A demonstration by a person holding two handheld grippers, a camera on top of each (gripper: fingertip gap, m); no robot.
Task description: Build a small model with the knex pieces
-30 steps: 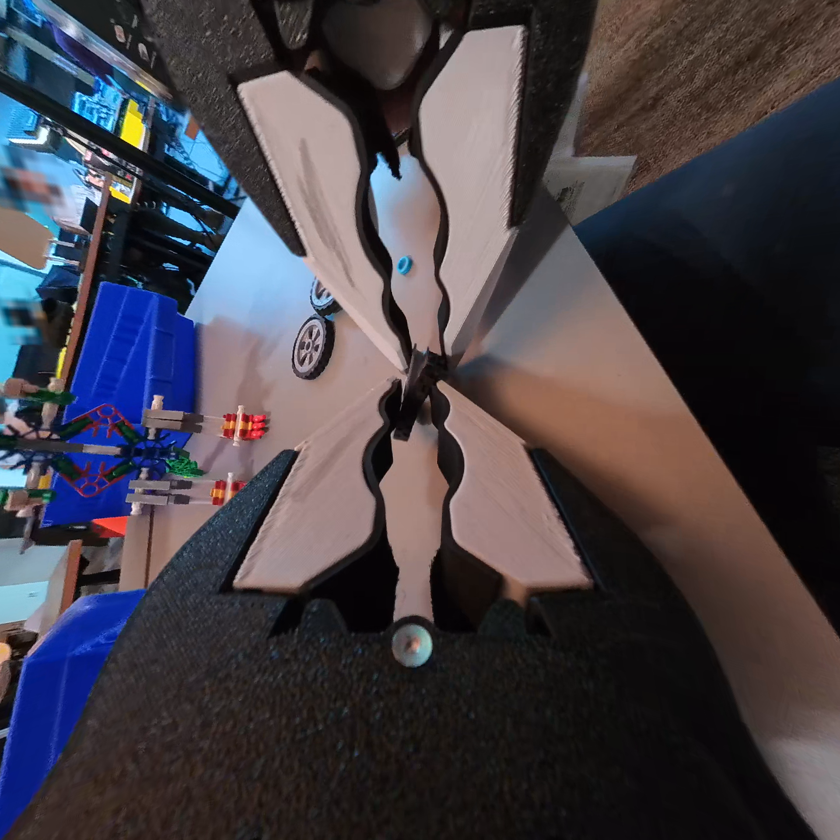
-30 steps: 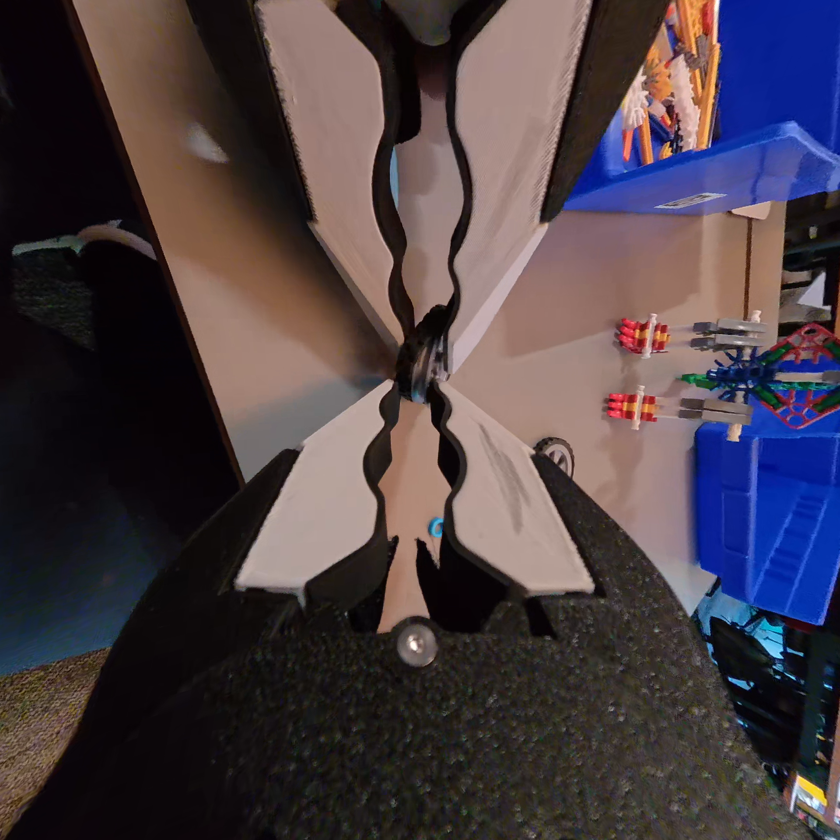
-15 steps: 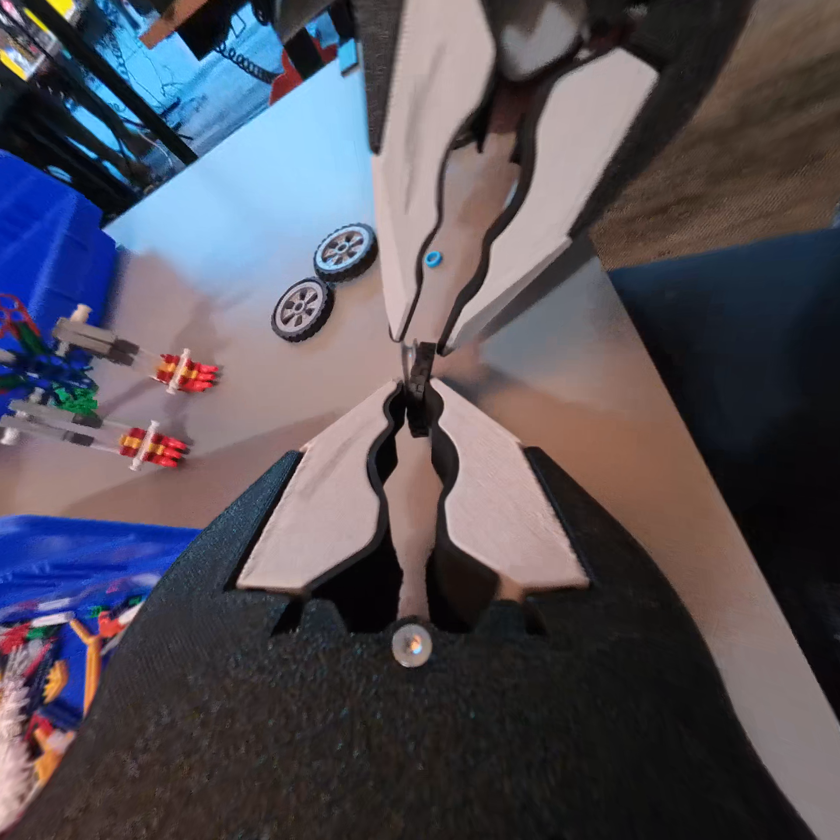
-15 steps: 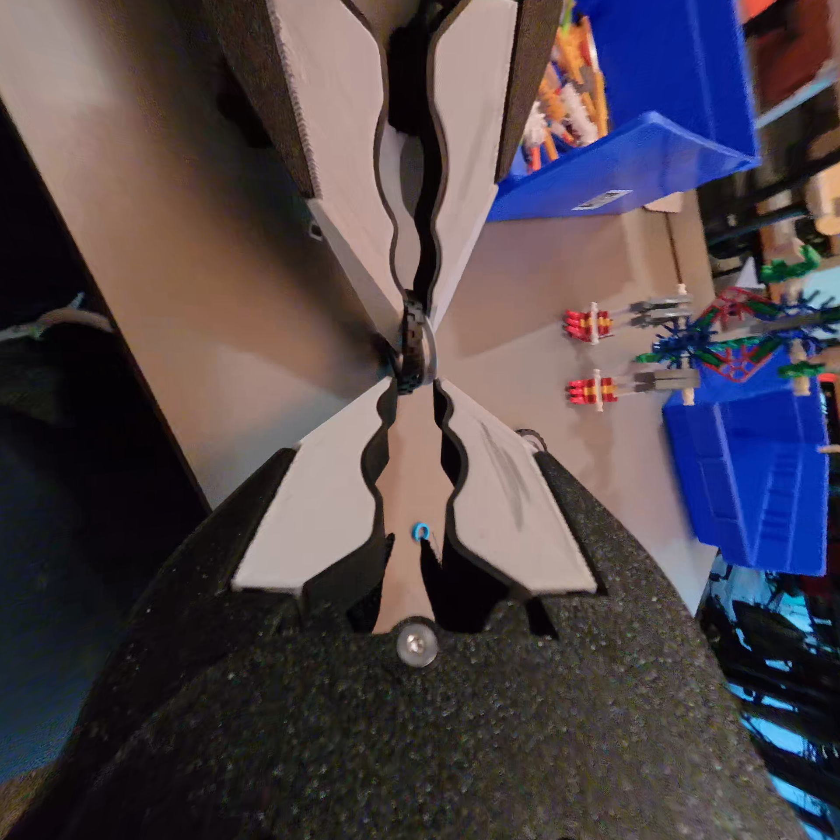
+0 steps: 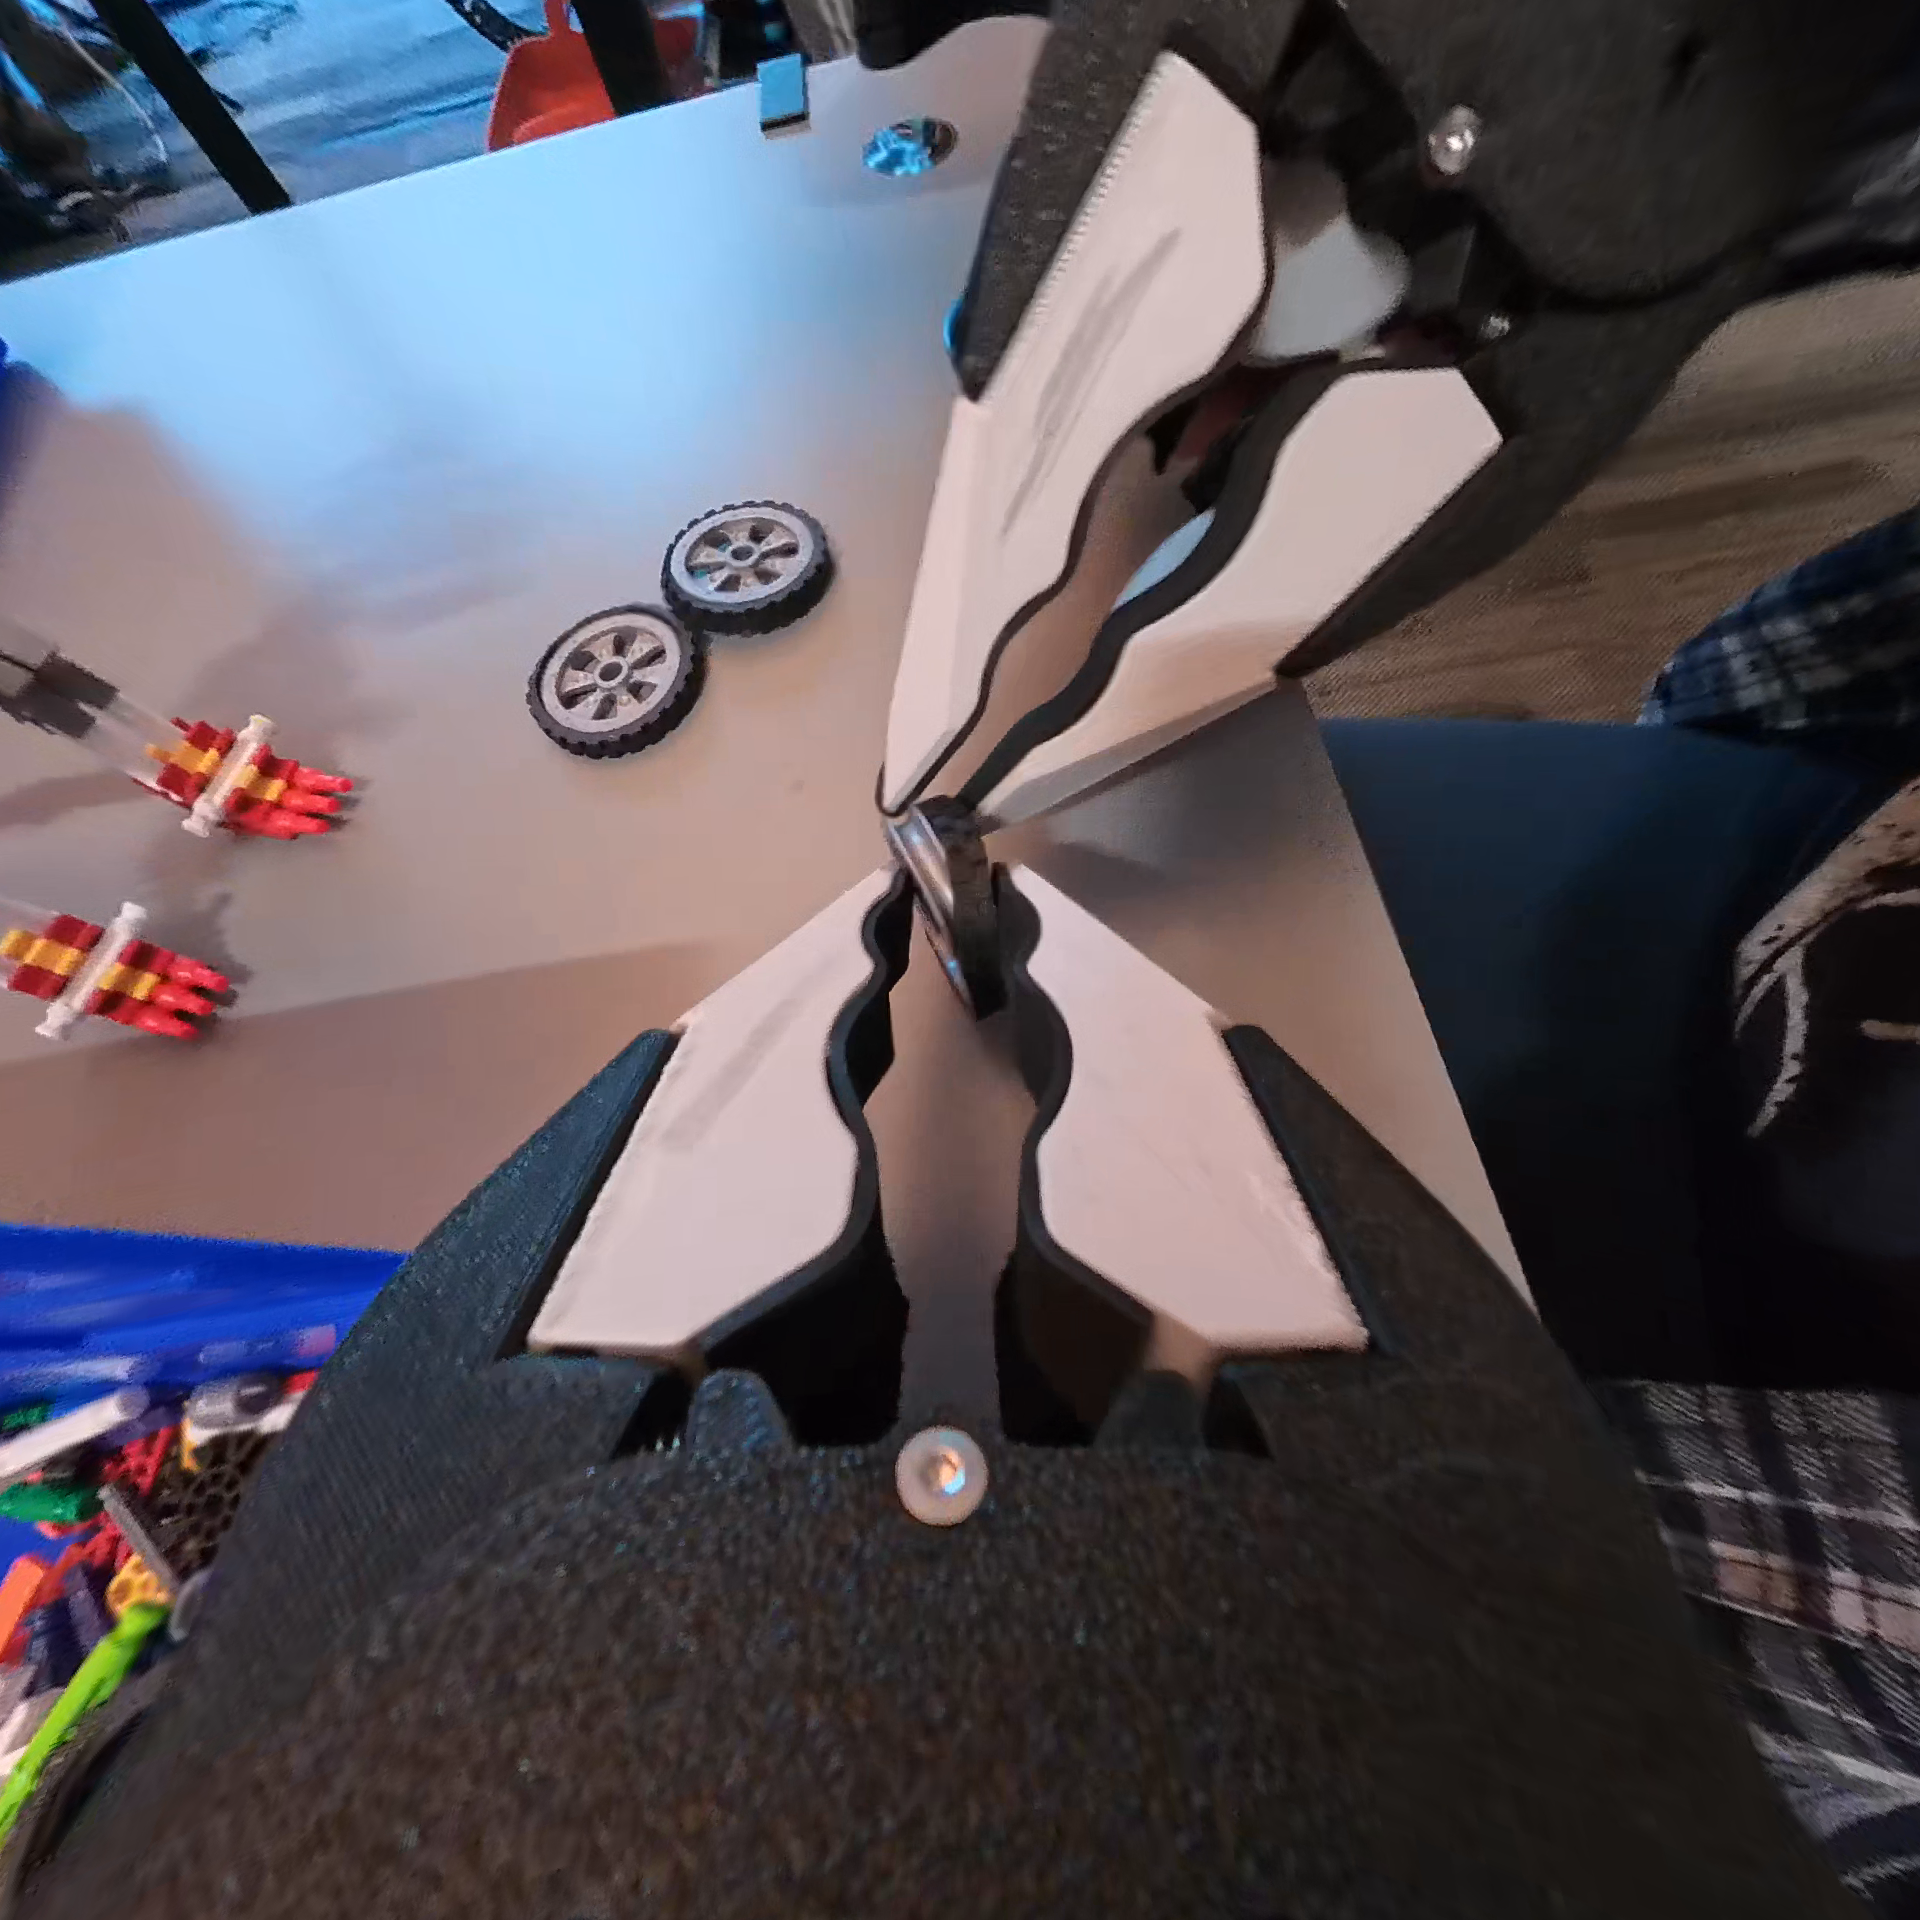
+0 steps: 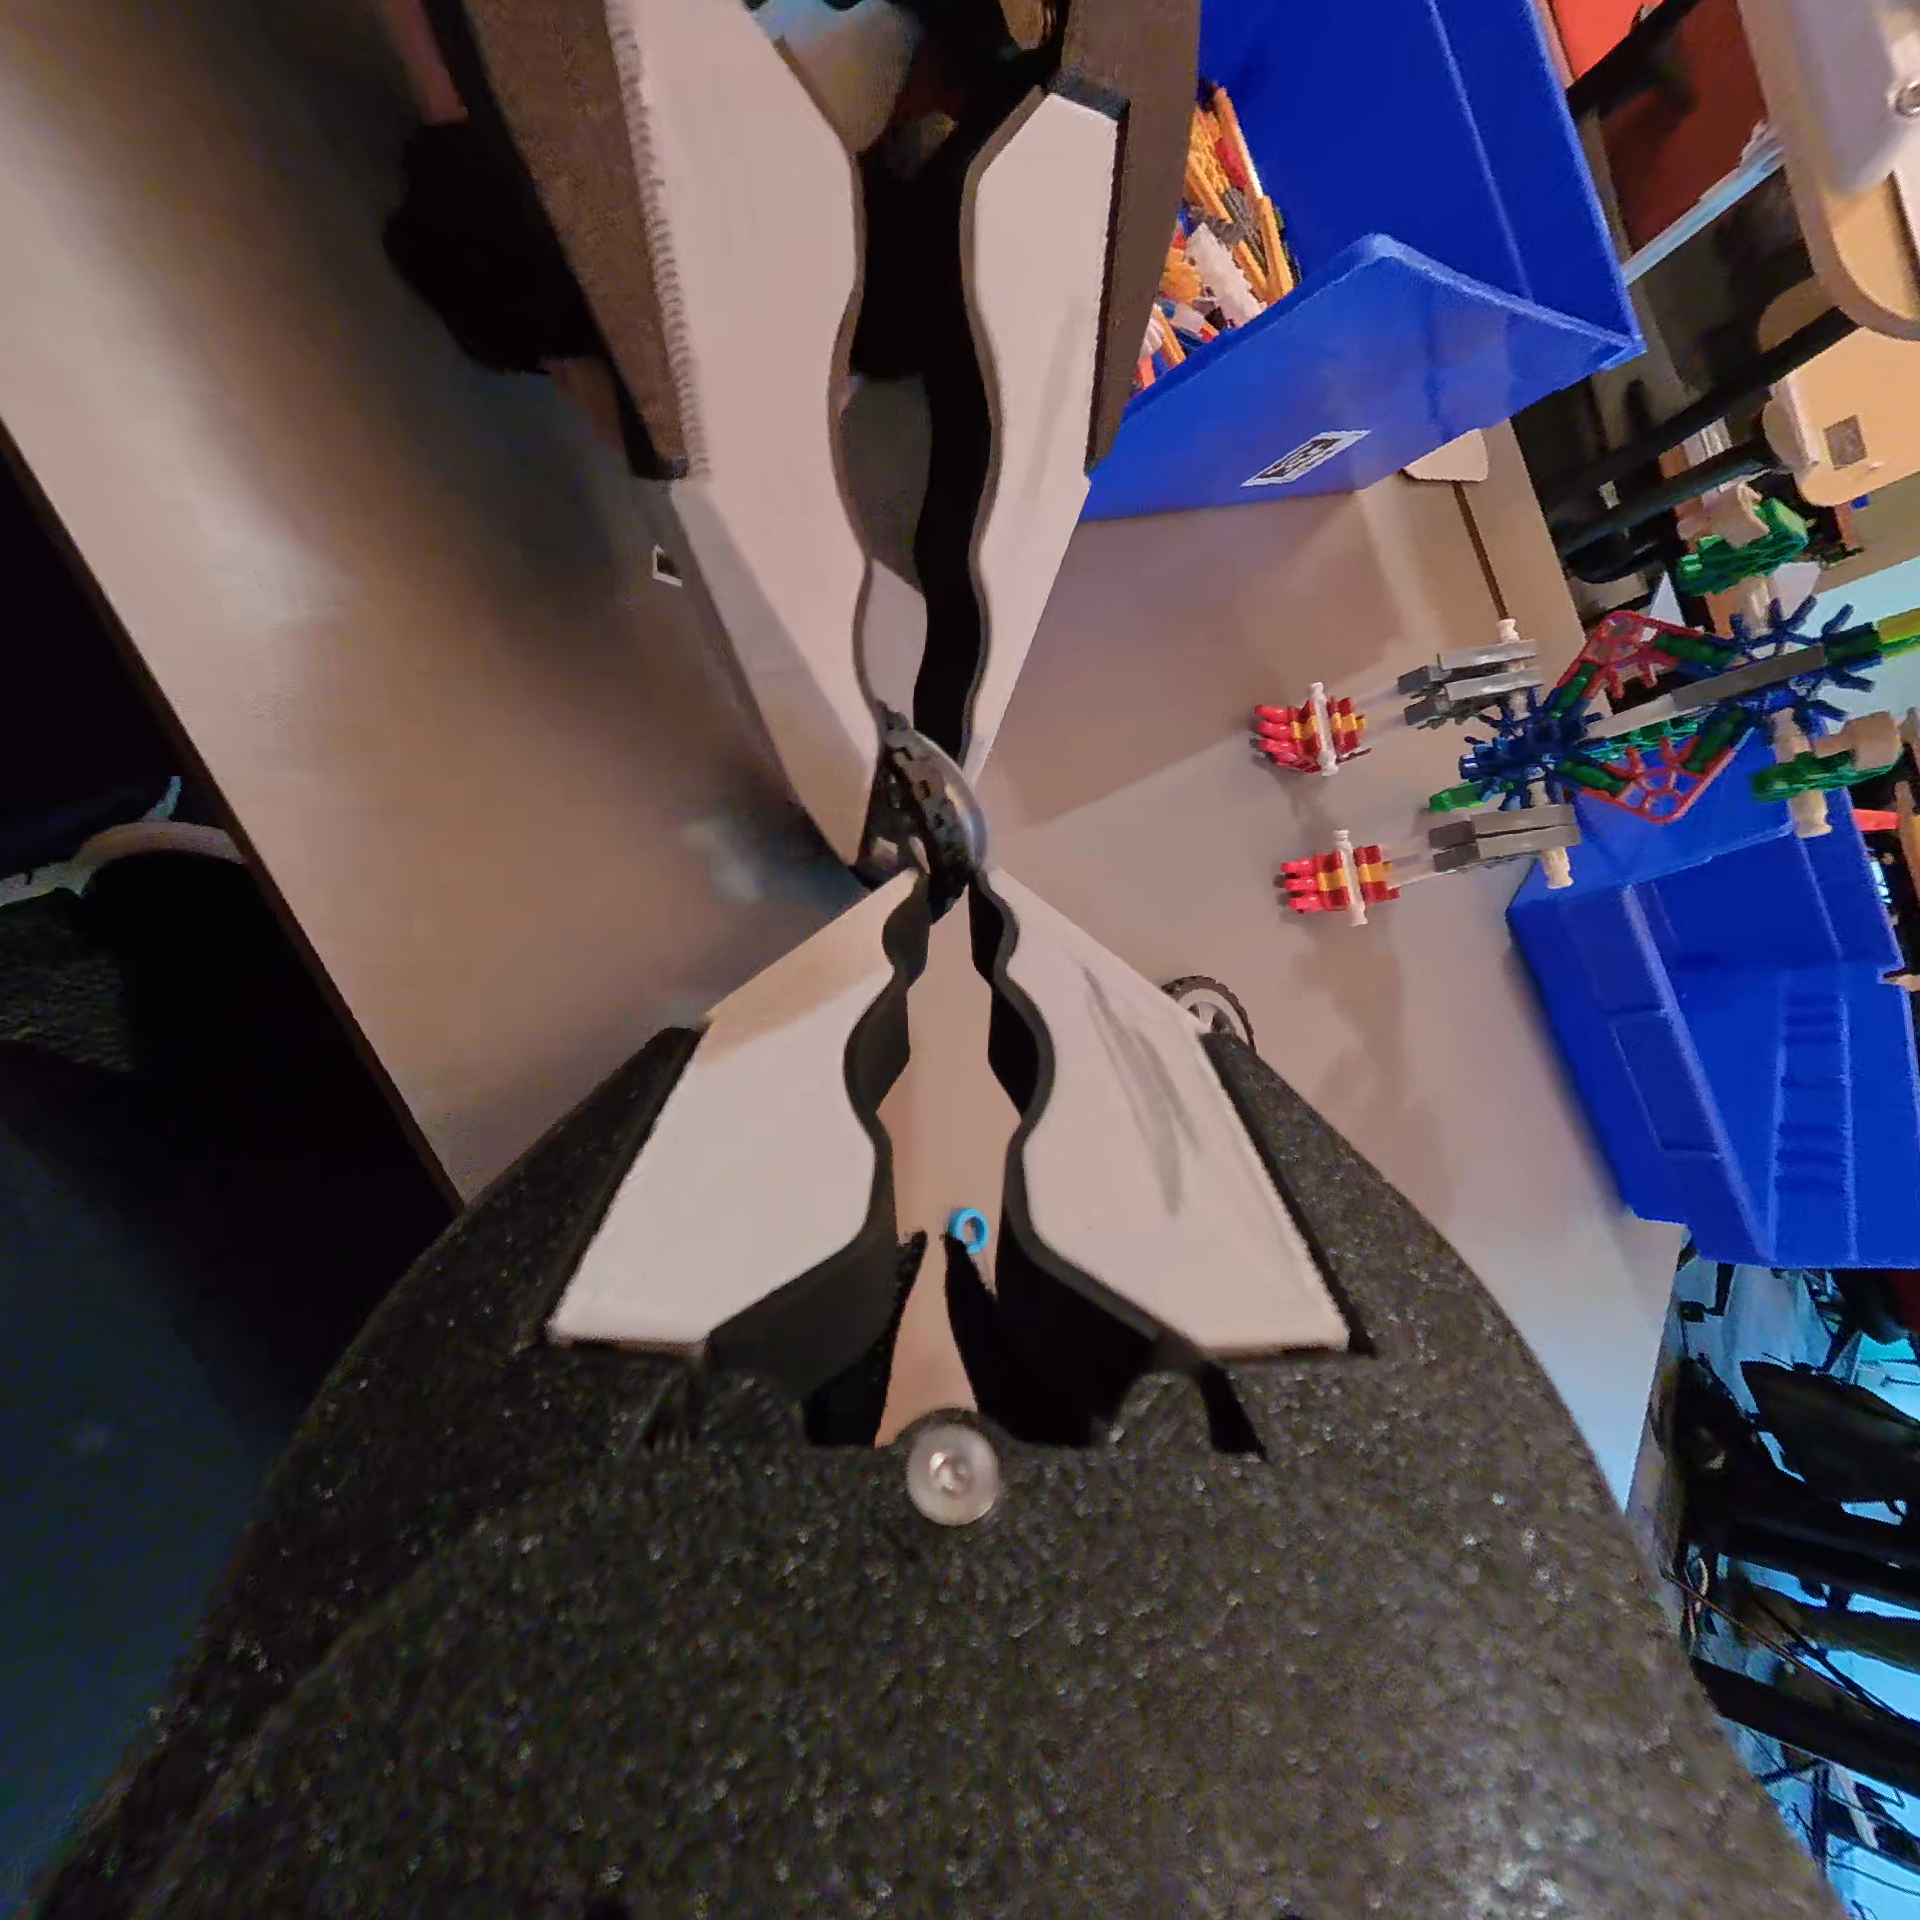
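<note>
A small toy wheel point(image 5: 961, 914) with a black tire and a shiny silver hub is sitting in the air just above the table point(image 5: 436, 436), near the table's edge. It is standing on its edge, so its flat silver face is pointing off to one side and its thin rim is pointing up and down. The left gripper point(image 5: 951, 914) is squeezing the wheel from below, with its two white fingers point(image 5: 769, 1122) closed on the tire. The right gripper point(image 5: 935, 805) is coming in from above and is pinching the top of the same wheel, tip to tip with the left one. In the right wrist view the right gripper point(image 6: 940, 883) is clamped on the wheel point(image 6: 930, 810) too, and a tiny blue ring point(image 6: 966, 1226) is lying on the table behind its tips. Two more wheels point(image 5: 681, 644) are lying flat on the table, touching each other, a little way off. Two red and yellow rod pieces point(image 5: 244, 774) are lying farther along, well apart from the wheels. A blue bin point(image 6: 1371, 343) full of bright building pieces is sitting by the table's far side, and another blue bin point(image 6: 1745, 1060) is sitting near a toy model point(image 6: 1662, 738) made of blue, green and red sticks. The table is pale and smooth. Brown carpet point(image 5: 1621, 561) is showing past its edge, and dark shelves are standing at the back of the room.
</note>
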